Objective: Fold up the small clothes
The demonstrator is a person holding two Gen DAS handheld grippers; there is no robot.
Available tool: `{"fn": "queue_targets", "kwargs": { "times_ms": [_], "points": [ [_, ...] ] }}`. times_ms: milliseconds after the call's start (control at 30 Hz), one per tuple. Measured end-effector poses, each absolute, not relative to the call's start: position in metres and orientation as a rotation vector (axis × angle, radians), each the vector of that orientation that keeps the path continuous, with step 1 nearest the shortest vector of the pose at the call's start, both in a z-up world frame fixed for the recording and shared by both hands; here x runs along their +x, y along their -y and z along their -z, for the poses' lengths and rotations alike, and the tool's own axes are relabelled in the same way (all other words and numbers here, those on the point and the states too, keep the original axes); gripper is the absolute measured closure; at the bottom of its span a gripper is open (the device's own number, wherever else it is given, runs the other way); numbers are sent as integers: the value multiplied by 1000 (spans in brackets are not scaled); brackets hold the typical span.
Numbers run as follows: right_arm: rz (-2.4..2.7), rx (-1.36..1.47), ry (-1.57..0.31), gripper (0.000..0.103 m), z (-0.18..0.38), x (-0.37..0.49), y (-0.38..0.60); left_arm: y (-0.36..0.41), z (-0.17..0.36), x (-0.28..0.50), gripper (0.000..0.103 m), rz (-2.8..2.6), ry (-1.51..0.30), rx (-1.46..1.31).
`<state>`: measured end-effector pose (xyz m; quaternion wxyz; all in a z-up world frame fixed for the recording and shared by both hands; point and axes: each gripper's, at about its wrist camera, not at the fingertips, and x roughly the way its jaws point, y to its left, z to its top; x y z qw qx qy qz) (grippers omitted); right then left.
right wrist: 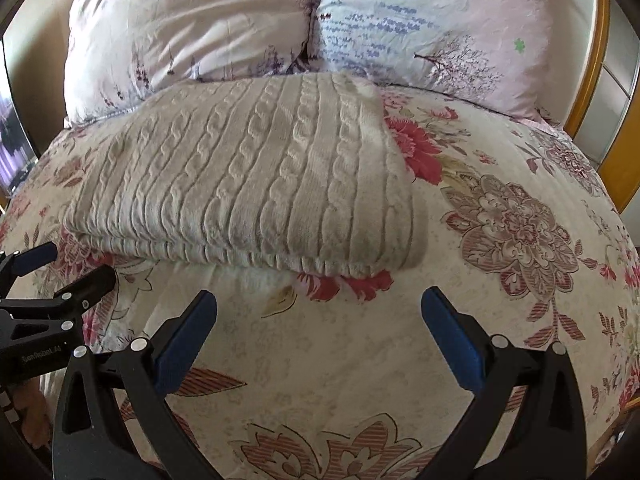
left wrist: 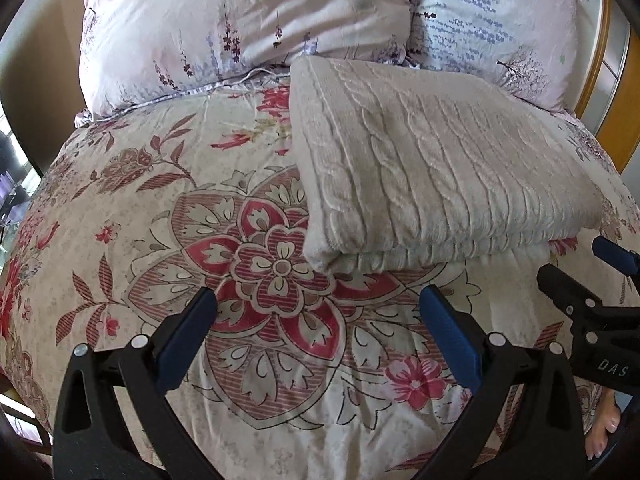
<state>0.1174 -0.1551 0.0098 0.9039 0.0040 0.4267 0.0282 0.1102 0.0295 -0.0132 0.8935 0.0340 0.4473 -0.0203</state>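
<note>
Sweater (left wrist: 432, 168) folded on quilt (left wrist: 120, 208); both grippers' fingers (left wrist: 188, 332) (right wrist: 452, 336) spread, empty.

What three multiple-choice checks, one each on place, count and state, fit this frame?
1. Where does the folded sweater lie?
A. on the floral quilt, in front of the pillows
B. on a chair
C. on the floor

2. How many pillows stand behind it?
A. one
B. two
C. four

3. What state are the claws in?
A. both shut on the sweater
B. one open, one shut
C. both open, holding nothing

Answers:
1. A, the sweater rests on the quilt.
2. B, a pink pillow and a blue-printed pillow show.
3. C, the left claw and right claw gape over bare quilt.
</note>
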Motion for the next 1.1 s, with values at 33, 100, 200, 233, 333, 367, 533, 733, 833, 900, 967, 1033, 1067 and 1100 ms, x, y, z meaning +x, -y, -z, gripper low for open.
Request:
{"fn": "queue_targets", "kwargs": {
  "times_ms": [33,100,200,233,333,367,533,733,833,900,967,1033,1067,1100],
  "points": [
    [-56,5,-889,1,-9,118,154,-30,14,111,2,44,-933,67],
    [-52,0,-905,1,-6,120,154,-30,15,111,2,46,-931,65],
    [-49,7,-918,1,-4,121,154,-30,15,111,2,49,-925,68],
    [-50,13,-920,1,-4,121,155,-30,15,111,2,51,-923,69],
    [-54,32,-924,1,-3,122,156,-30,15,112,2,54,-921,71],
    [-53,30,-923,1,-3,121,156,-30,15,112,2,55,-920,71],
    [-50,32,-920,1,-2,122,158,-30,16,111,2,56,-919,69],
    [-45,33,-918,1,-3,121,157,-30,16,111,2,56,-919,69],
    [-47,32,-918,1,-2,121,157,-30,16,111,2,55,-919,68],
    [-47,32,-918,1,-2,121,158,-30,16,111,2,55,-919,68],
    [-47,32,-918,1,-2,121,158,-30,16,111,2,54,-919,68],
    [-48,32,-917,1,-2,121,158,-30,16,111,2,54,-919,68],
    [-48,32,-917,1,-2,121,158,-29,16,111,2,54,-919,67],
    [-48,32,-917,1,-2,121,158,-29,16,111,2,54,-919,67]
  ]
}}
